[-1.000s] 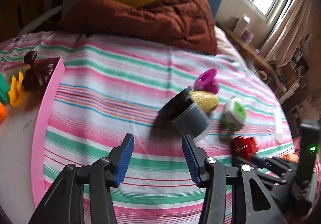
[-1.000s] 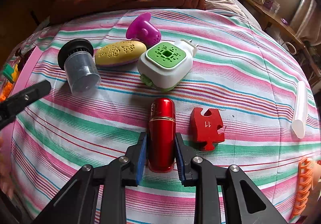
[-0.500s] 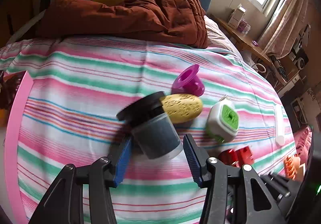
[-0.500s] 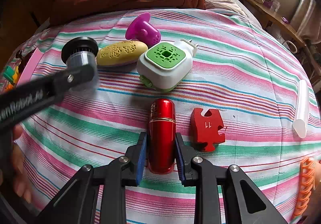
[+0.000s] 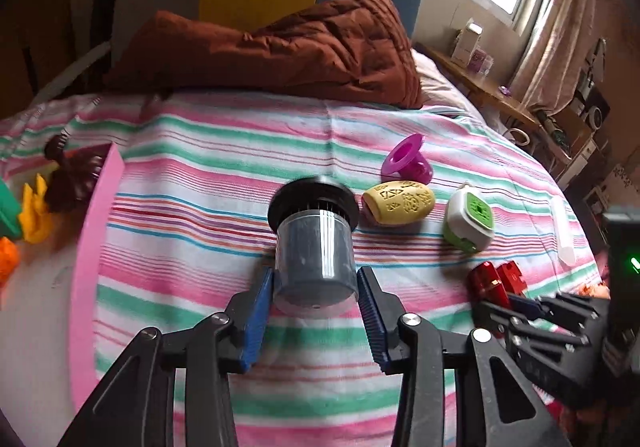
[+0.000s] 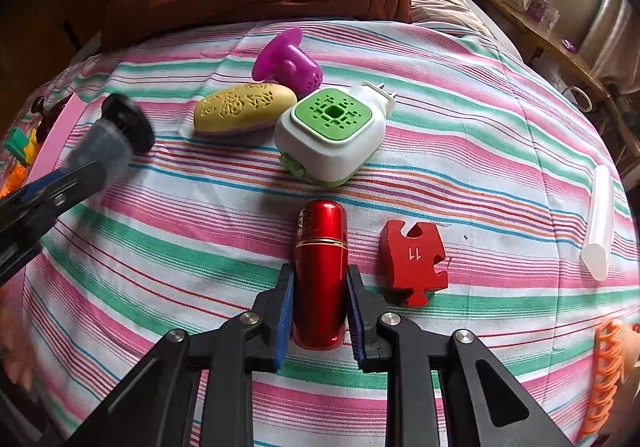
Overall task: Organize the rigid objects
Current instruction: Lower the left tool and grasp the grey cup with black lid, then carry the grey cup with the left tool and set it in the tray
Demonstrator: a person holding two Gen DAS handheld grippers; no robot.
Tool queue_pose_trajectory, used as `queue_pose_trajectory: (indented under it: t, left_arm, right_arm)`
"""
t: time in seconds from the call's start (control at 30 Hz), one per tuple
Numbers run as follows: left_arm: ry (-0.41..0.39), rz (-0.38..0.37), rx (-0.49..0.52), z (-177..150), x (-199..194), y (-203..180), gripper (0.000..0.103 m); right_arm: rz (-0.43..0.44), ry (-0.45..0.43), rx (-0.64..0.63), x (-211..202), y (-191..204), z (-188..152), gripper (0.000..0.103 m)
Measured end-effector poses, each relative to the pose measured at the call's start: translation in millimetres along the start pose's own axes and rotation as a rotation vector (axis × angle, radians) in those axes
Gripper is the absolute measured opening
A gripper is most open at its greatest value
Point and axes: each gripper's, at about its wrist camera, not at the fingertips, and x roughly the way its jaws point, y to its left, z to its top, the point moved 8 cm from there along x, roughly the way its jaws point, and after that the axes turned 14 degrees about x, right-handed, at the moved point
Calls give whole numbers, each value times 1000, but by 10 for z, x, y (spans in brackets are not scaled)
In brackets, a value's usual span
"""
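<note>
A: How far along?

B: Early. A few toys lie by the pink tray [image 5: 86,255] left of the left gripper [image 5: 316,297]; most pieces wait on the striped sheet [image 6: 460,127].

A: The grippers?

B: The left's jaws are closing around the smooth grey canister [image 5: 316,259] (seemingly touching). The right gripper [image 6: 320,307] pinches the glossy red tube [image 6: 321,267]; a matte puzzle piece [image 6: 414,261] lies just right.
</note>
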Motion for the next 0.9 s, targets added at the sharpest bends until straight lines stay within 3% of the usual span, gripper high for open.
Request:
queue_pose_trajectory:
  t: [0.4, 0.53, 0.9]
  left_arm:
    - [-69, 60, 58, 39, -315, 95, 43]
    - [-57, 77, 85, 51, -252, 87, 43]
    - [-59, 104, 126, -54, -292, 31, 43]
  right_arm:
    - [-2, -14, 3, -16, -11, 24, 24]
    - [39, -27, 4, -61, 45, 38, 24]
    - [47, 17, 26, 41, 16, 49, 25]
